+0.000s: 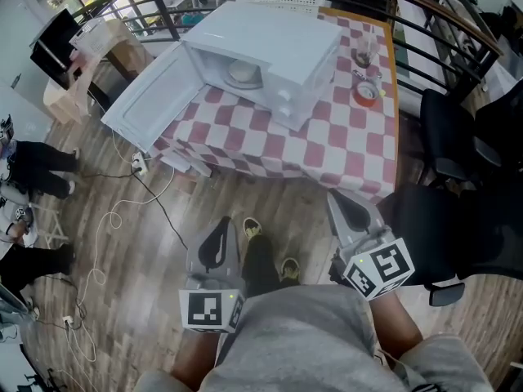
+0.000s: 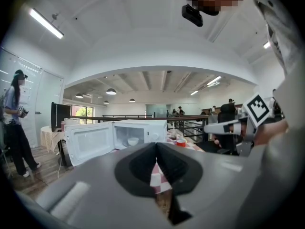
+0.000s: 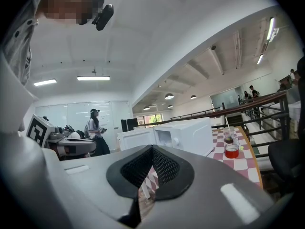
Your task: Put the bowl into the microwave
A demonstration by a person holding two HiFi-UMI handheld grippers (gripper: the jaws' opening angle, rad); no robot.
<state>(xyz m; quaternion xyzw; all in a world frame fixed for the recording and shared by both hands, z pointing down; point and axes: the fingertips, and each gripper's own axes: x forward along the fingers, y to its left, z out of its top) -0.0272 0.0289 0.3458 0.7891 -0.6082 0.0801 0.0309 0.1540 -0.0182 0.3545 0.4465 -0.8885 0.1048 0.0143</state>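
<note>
The bowl [image 1: 244, 73] is sitting inside the white microwave [image 1: 274, 43], a little towards the left of the cavity. The microwave door [image 1: 151, 96] is standing wide open and swinging out past the left edge of the bench [image 1: 343, 141], which is wearing a red and white checked cloth. In the left gripper view the bowl [image 2: 133, 141] is showing as a pale shape deep in the open oven.

Both tools are hovering low in front of the person, well apart from the bench, over the wooden floor [image 1: 147, 243]. The left tool [image 1: 219, 237] is having its jaws pressed together with nothing between them. The right tool [image 1: 350, 211] is also pressed together and carrying nothing.

On the right part of the bench, a red cup [image 1: 367, 94] is standing just beside a glass with a dark drink [image 1: 364, 51].
</note>
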